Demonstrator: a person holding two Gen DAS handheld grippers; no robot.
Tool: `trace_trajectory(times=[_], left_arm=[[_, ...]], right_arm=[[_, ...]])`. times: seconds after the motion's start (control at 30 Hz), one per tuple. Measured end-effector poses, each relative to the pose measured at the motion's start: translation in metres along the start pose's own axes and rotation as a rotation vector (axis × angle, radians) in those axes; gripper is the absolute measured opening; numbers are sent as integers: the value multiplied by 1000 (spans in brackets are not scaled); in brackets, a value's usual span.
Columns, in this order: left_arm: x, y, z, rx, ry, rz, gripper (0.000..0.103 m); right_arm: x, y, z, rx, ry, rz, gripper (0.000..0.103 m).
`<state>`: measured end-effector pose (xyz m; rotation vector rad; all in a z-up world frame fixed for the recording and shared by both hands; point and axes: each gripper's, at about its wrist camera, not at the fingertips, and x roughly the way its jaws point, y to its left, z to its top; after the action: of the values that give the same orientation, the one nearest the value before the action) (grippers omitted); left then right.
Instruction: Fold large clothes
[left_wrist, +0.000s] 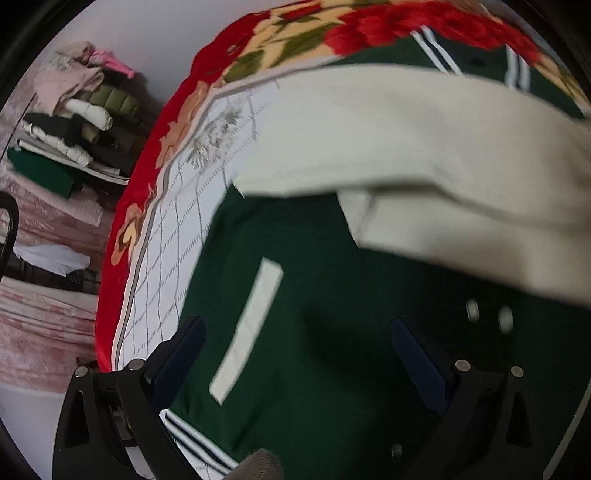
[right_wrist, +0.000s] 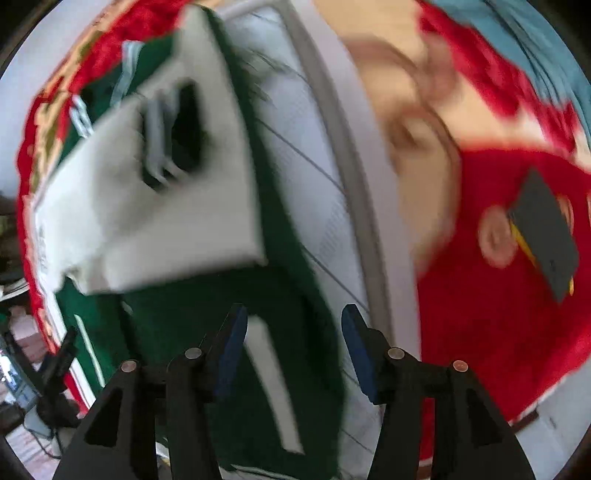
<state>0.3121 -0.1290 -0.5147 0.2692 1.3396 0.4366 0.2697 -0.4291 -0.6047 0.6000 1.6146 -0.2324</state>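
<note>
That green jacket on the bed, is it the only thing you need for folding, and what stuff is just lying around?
For the job:
green jacket
its cream sleeve
left gripper
right gripper

Just lying about:
pile of clothes
grey board with a yellow pencil

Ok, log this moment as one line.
task: fold large clothes | left hand-held gripper: open, above green jacket | right hand-held gripper: open, empty | cream sleeve: folded across jacket

Home bedroom – bed w/ red floral blanket (left_wrist: 284, 33), quilted mattress (left_wrist: 192, 206), clothes pile (left_wrist: 74, 122) beside it
</note>
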Motion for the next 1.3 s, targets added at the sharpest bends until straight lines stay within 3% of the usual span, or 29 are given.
trace_trajectory(times=[0.07,0.27,0.33,0.37,0.47,0.57,0.63,0.73,0.77,0.87,0.97,1.17,1.3], left_arm=[[-3,-9,-13,23,8,9,103],[-20,-54,-56,59,32,75,103],[-21,-68,-68,64,29,121,103],[-18,-79,-74,82,41,150,103],[-5,-96,-89,104,87,197,103],[-4,-103,-94,91,80,235,103],[-11,-102,-94,78,80,238,103],[-38,-100,-99,74,42,260,103],[-52,-102,-103,89,20,272,103],[-88,-118,-124,154,-43,319,103],[-121,-150,-158,230,-48,329,103],[-144,-217,-210,267,44,234,103],[-137,-268,-231,351,-27,328,103]], right_arm=[[6,-23,-13,40,11,7,24],[39,-48,-27,57,98,209,24],[57,-48,-26,12,116,170,22],[60,-49,-27,-1,98,139,5],[61,-60,-29,-19,45,100,5],[67,-64,-26,-71,87,121,5],[65,-68,-22,-87,130,150,9],[51,-72,-21,-144,130,129,48],[42,-75,-23,-177,112,116,55],[15,-90,-34,-258,83,54,55],[-8,-114,-47,-283,75,8,56],[-31,-183,-59,-234,79,-58,60],[-32,-210,-54,-193,73,-99,60]])
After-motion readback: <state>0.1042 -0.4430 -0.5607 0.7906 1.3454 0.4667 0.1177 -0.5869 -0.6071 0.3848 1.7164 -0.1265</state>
